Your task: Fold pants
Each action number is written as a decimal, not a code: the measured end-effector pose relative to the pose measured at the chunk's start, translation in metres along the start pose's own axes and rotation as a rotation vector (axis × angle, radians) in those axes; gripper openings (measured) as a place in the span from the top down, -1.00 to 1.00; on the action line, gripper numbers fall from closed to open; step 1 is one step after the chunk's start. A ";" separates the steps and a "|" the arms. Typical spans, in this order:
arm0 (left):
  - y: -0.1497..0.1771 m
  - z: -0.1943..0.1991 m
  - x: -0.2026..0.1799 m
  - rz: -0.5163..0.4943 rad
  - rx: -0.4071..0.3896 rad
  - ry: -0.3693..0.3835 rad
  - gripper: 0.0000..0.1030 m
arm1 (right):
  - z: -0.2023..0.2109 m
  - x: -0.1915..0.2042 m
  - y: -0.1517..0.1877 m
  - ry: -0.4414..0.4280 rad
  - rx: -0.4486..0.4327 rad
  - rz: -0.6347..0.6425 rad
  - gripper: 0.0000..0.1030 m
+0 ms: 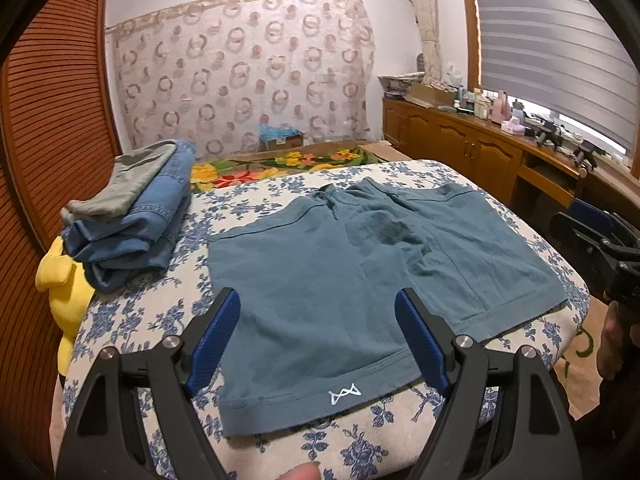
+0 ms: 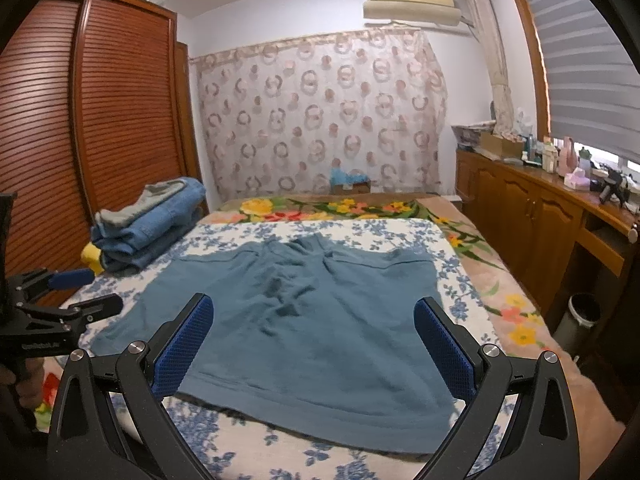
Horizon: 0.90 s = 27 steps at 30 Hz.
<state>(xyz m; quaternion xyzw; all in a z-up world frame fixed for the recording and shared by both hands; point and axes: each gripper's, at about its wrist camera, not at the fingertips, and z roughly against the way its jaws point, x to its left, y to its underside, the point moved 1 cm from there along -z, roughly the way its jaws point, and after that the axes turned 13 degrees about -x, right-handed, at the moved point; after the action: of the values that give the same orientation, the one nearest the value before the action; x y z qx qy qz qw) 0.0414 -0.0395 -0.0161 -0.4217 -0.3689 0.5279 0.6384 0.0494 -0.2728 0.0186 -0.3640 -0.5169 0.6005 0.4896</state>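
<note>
Teal shorts (image 1: 340, 276) lie spread flat on a floral-covered board, waistband at the far end, leg hems near me, a white logo on the left hem. They also show in the right wrist view (image 2: 312, 320). My left gripper (image 1: 320, 312) is open and empty, hovering over the left leg near its hem. My right gripper (image 2: 312, 316) is open and empty, hovering over the right leg. The left gripper also shows at the left edge of the right wrist view (image 2: 80, 292), and the right gripper at the right edge of the left wrist view (image 1: 600, 236).
A stack of folded clothes, blue jeans with a grey garment on top (image 1: 132, 216), sits at the board's far left, beside a yellow item (image 1: 60, 280). A wooden wardrobe (image 2: 80, 140) stands left. A cluttered wooden cabinet (image 2: 540, 208) runs along the right. A bin (image 2: 580, 316) stands on the floor.
</note>
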 end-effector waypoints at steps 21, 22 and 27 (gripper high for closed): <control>-0.021 -0.063 -0.016 -0.061 0.053 0.147 -0.56 | -0.050 -0.062 -0.010 -0.008 0.094 0.034 -0.77; -0.022 -0.066 -0.016 -0.061 0.057 0.151 -0.56 | -0.057 -0.069 -0.010 -0.009 0.114 0.029 -0.74; -0.026 -0.084 -0.019 -0.067 0.079 0.178 -0.56 | -0.075 -0.086 -0.009 -0.011 0.164 0.024 -0.60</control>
<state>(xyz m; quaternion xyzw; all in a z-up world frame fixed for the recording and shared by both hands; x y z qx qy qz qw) 0.1244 -0.0730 -0.0234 -0.4288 -0.3033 0.4807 0.7022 0.1441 -0.3365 0.0060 -0.3257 -0.4642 0.6487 0.5076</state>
